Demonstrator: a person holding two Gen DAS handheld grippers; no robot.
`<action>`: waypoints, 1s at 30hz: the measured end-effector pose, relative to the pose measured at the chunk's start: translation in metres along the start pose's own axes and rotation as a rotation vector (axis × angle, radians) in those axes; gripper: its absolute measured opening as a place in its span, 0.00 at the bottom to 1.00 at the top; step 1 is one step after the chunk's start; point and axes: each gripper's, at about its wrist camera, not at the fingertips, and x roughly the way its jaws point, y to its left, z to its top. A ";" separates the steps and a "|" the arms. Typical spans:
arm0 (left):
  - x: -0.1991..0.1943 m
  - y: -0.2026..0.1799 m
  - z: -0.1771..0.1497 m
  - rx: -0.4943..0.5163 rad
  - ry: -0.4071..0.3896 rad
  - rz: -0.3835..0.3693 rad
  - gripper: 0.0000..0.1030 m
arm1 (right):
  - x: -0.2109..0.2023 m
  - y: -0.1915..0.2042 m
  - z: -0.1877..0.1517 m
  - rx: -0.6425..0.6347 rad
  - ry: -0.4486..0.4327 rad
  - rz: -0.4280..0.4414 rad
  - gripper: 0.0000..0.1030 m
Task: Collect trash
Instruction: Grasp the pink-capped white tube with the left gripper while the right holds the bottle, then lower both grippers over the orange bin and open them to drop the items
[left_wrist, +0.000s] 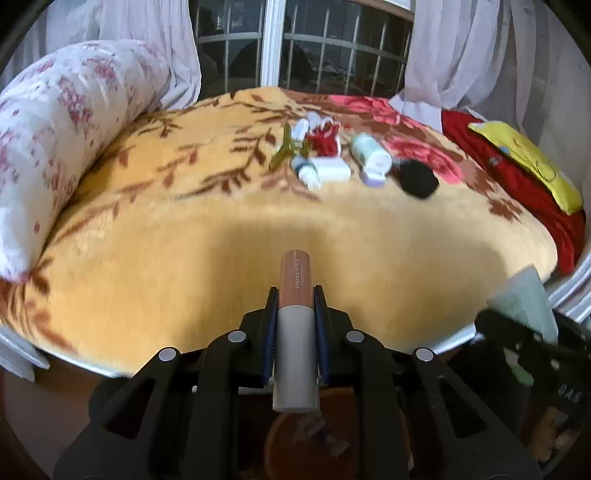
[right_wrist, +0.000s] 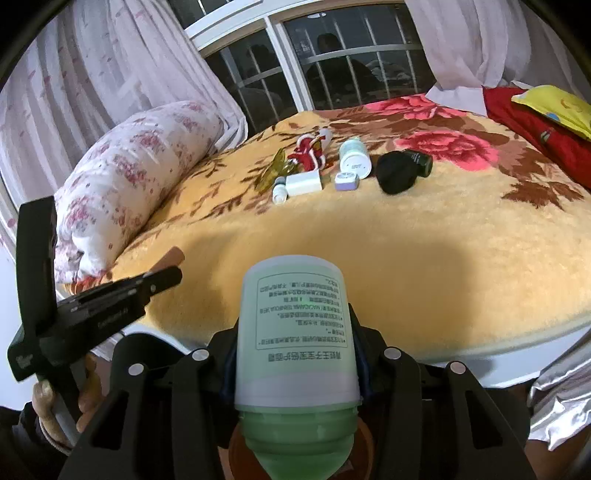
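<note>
The left gripper (left_wrist: 295, 317) was clenched on a slim lipstick tube (left_wrist: 294, 314), smooth, peach above grey; the right gripper (right_wrist: 295, 332) grasped a squat frosted green jar (right_wrist: 295, 332), its printed label upside down. Both hung at the bed's near edge; each load wanted a level carry and firm pressure, since slick plastic slips; more clutter (right_wrist: 314, 166) lay on the plush floral blanket (right_wrist: 443, 240).

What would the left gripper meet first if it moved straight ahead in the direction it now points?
Probably the bare yellow blanket ahead of the lipstick tube held in the left gripper. The cluster of small items lies farther back; depth is uncertain.
</note>
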 end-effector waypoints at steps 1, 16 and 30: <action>-0.002 -0.001 -0.007 0.003 0.009 -0.003 0.17 | -0.002 0.003 -0.004 -0.006 0.004 -0.002 0.46; -0.014 -0.014 -0.088 0.061 0.111 -0.007 0.17 | -0.011 0.025 -0.073 -0.125 0.143 -0.022 0.46; 0.053 -0.016 -0.129 0.057 0.395 -0.032 0.17 | 0.032 0.001 -0.114 -0.054 0.319 -0.016 0.45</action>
